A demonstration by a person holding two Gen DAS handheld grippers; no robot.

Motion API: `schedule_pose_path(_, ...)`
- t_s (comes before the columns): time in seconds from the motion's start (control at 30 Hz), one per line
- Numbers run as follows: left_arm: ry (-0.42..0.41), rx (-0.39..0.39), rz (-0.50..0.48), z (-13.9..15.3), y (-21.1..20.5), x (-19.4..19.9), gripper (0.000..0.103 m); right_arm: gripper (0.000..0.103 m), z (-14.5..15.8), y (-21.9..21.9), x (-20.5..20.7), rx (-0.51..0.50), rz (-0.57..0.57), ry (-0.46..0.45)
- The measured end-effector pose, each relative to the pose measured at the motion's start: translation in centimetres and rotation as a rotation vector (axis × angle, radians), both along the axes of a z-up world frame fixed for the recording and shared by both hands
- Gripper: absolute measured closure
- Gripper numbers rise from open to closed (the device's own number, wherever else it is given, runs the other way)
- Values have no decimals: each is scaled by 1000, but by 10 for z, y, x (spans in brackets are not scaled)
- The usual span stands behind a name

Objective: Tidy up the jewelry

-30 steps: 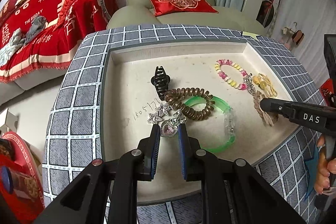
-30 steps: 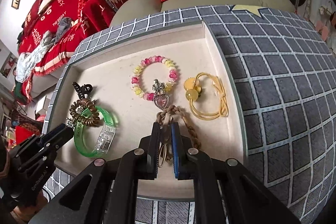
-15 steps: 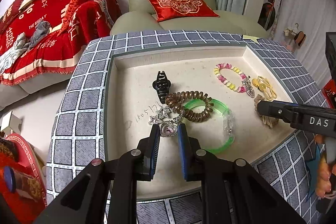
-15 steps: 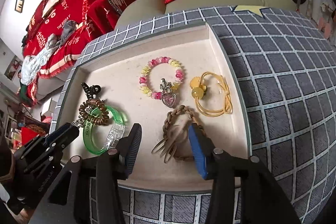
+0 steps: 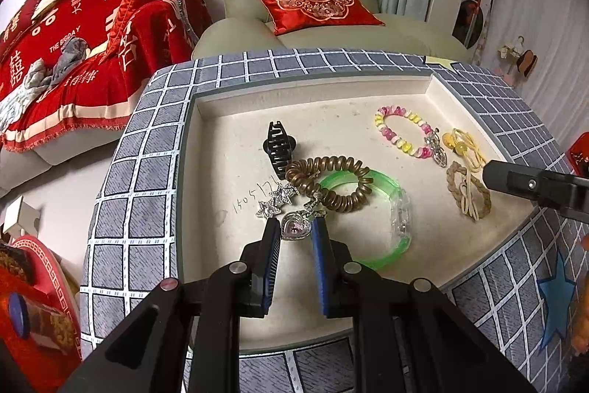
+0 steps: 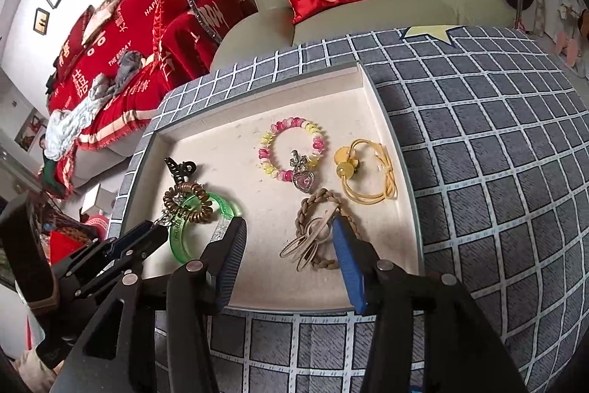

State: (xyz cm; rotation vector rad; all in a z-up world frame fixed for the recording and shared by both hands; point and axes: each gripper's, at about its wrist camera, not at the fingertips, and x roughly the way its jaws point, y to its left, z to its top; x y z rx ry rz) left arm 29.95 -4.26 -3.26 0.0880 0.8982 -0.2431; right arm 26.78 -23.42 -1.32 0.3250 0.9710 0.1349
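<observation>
A cream tray [image 5: 331, 91] [image 6: 383, 150] holds the jewelry. My left gripper [image 5: 296, 227] is shut on a silver heart pendant [image 5: 294, 228] with star charms, beside a brown coil hair tie [image 5: 327, 185] and a green bangle [image 5: 379, 245]. My right gripper [image 6: 287, 227] is open over a brown braided hair tie with beige clips [image 6: 316, 231], its right finger touching the braid. A pink and yellow bead bracelet [image 6: 291, 150] with a heart charm, a yellow hair tie [image 6: 368, 172] and a black claw clip [image 5: 278, 146] lie in the tray.
The tray sits on a grey checked cloth [image 6: 497, 172] over a table. A green armchair with a red cushion [image 5: 313, 0] stands behind. A sofa with a red throw [image 5: 73, 54] is at the left.
My right gripper has opened and let go of the brown braided hair tie with clips, which now lies in the tray. My left gripper stays shut on the heart pendant and has pulled back slightly.
</observation>
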Motion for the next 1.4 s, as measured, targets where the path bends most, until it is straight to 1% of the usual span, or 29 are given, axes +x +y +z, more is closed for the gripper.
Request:
schedule_pose_path(0.17, -23, -6, 4, 8, 1, -1, 69, 50, 4, -4, -4, 8, -15, -13)
schedule_pose_path(0.2, -29, -10, 3, 11, 1, -1, 68, 50, 5, -5, -5, 9, -19, -16)
schedule_pose_path(0.23, -36, -13, 4, 13, 1, -2, 37, 50, 5, -6, -6, 12, -22, -18)
schedule_pose_path(0.27, -44, -13, 10, 15, 1, -2, 0, 50, 6, -7, -7, 13, -25, -19)
schedule_pose_path(0.3, -86, -12, 33, 21, 3, -6, 0, 50, 6, -8, -7, 13, -27, -19)
schedule_pose_path(0.33, -108, -13, 33, 24, 4, -9, 0, 50, 7, -9, -8, 13, -29, -20)
schedule_pose_path(0.4, -110, -9, 18, 28, 1, -10, 0, 50, 7, -10, -9, 10, -30, -19)
schedule_pose_path(0.5, -114, -7, 23, 31, 1, -13, 0, 49, 6, -10, -11, 7, -33, -19)
schedule_pose_path(0.53, -113, -9, 25, 31, 2, -14, 0, 46, 6, -10, -12, 4, -31, -19)
schedule_pose_path(0.6, -110, -4, 33, 32, 3, -17, 0, 24, 6, -8, -14, -13, -31, -27)
schedule_pose_path(0.63, -110, 1, 39, 33, 4, -18, 0, 20, 8, -7, -16, -23, -32, -39)
schedule_pose_path(0.73, -103, 2, 56, 35, 7, -24, 0, 17, 9, -6, -22, -45, -34, -59)
schedule_pose_path(0.83, -98, -6, 71, 35, 10, -33, 0, 16, 11, -1, -33, -80, -34, -85)
schedule_pose_path(1.0, -108, 3, 93, 35, 11, -54, 0, 16, 12, 7, -54, -139, -33, -134)
schedule_pose_path(1.1, -120, 10, 112, 35, 12, -66, 0, 16, 13, 10, -65, -159, -34, -141)
schedule_pose_path(1.23, -134, 21, 130, 35, 14, -81, 0, 16, 15, 15, -81, -192, -33, -174)
schedule_pose_path(1.4, -144, 24, 148, 35, 15, -100, 0, 16, 19, 20, -95, -201, -26, -186)
